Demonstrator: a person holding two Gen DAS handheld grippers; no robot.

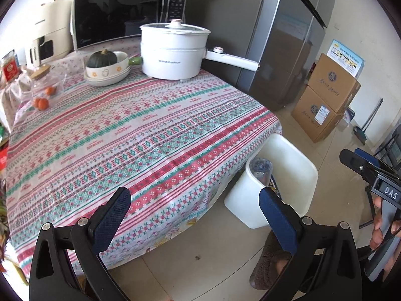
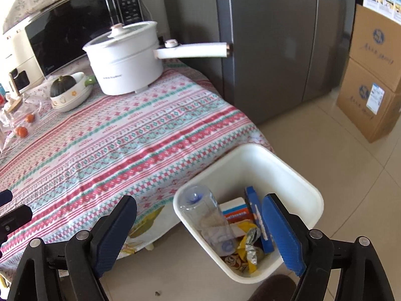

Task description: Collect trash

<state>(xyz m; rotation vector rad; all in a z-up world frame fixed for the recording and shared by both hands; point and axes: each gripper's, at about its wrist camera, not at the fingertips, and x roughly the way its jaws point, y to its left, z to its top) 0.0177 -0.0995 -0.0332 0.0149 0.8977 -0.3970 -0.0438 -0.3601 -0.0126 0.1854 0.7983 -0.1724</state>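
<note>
One clear bottle (image 2: 208, 218) leans base-up in the white bin (image 2: 295, 175); both grippers' fingers spread wide, empty

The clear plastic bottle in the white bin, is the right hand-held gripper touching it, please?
Apart: in the right wrist view the right hand-held gripper is open and empty, with the bottle lying below in the bin.

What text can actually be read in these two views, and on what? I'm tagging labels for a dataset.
"DAS": white letters on the right gripper, seen from the left wrist.
White cooking pot: a grey brand line on its side, too blurred to read.
Microwave: small logo and keypad marks, unreadable.
Cardboard boxes: round logo and handwritten-style script, not legible.
Red packet: gold print, too small.
Blue box in the bin: blurred.
</note>
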